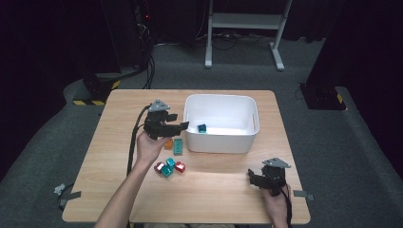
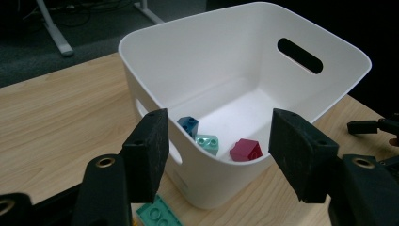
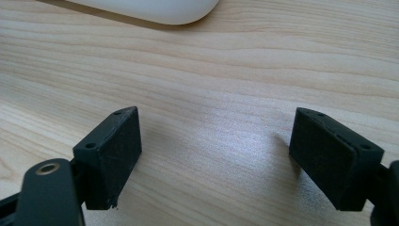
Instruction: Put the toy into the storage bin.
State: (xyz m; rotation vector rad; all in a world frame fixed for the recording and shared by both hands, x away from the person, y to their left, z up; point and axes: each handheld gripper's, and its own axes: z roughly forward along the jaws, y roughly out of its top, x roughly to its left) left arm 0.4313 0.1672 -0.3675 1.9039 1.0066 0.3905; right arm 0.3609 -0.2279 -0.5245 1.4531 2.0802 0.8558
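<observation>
High view, my left gripper (image 1: 183, 126) at the bin's (image 1: 221, 141) nine o'clock wall, fingers (image 2: 149, 141) apart and empty, blue brick (image 2: 188, 125), mint brick (image 2: 208, 143), maroon brick (image 2: 245, 150) inside, loose bricks (image 1: 169, 166) on counter (image 1: 214, 190), right gripper (image 1: 250, 177) at five o'clock, open, empty.

No words, labels, brands or numbers can be read anywhere, not on the bricks, tub or tabletop.
</observation>
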